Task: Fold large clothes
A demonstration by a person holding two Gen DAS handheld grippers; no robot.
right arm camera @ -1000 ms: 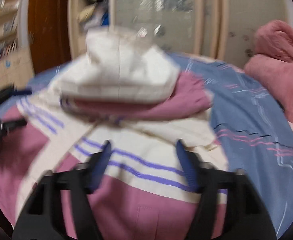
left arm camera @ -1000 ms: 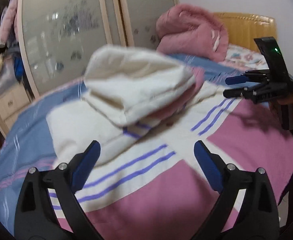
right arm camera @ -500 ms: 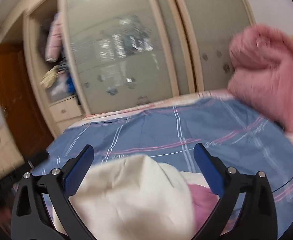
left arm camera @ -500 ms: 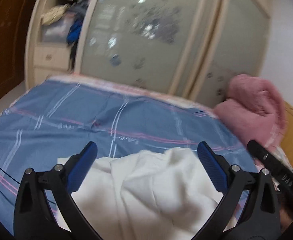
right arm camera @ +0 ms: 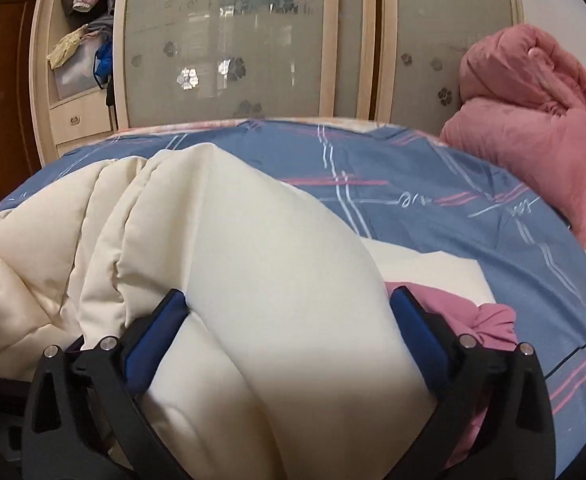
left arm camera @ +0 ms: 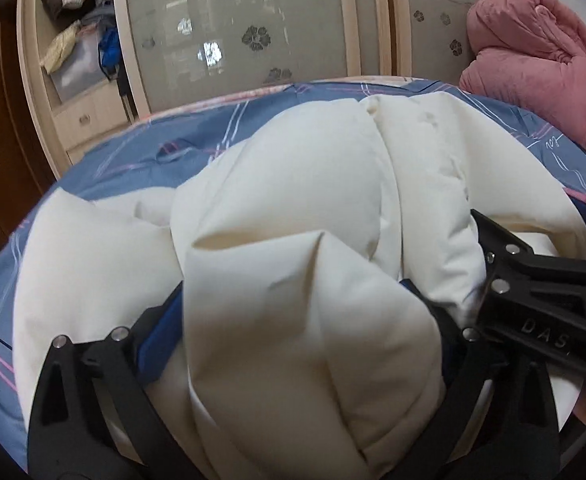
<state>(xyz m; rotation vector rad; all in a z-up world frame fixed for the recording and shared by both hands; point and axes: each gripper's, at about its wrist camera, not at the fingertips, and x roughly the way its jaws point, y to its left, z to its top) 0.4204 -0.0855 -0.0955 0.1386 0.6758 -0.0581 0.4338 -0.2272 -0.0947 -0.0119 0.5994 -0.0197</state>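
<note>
A large cream padded jacket (left arm camera: 293, 184) with a pink part (right arm camera: 473, 316) lies bunched on the bed. In the left wrist view, my left gripper (left arm camera: 293, 288) is pushed into it. Its jaws stand wide, a thick cream fold bulges up between the blue pads (left arm camera: 161, 320), and they do not pinch it. My right gripper (left arm camera: 533, 224) sits close on the right, against the same fabric. In the right wrist view, my right gripper (right arm camera: 289, 294) also stands at full width around a rounded cream bulge, with the pads (right arm camera: 153, 336) beside the cloth rather than clamping it.
The bed has a blue plaid sheet (right arm camera: 413, 168). A pink quilt (right arm camera: 533, 120) is heaped at the far right. Behind the bed stands a wardrobe with frosted sliding doors (left arm camera: 233, 20). Open shelves stuffed with clothes (left arm camera: 81, 52) are at the left.
Both grippers have swung forward and down onto the cream bulk, which now fills the space between their fingers. The right jaws have widened. The striped pink body of the jacket has left both views.
</note>
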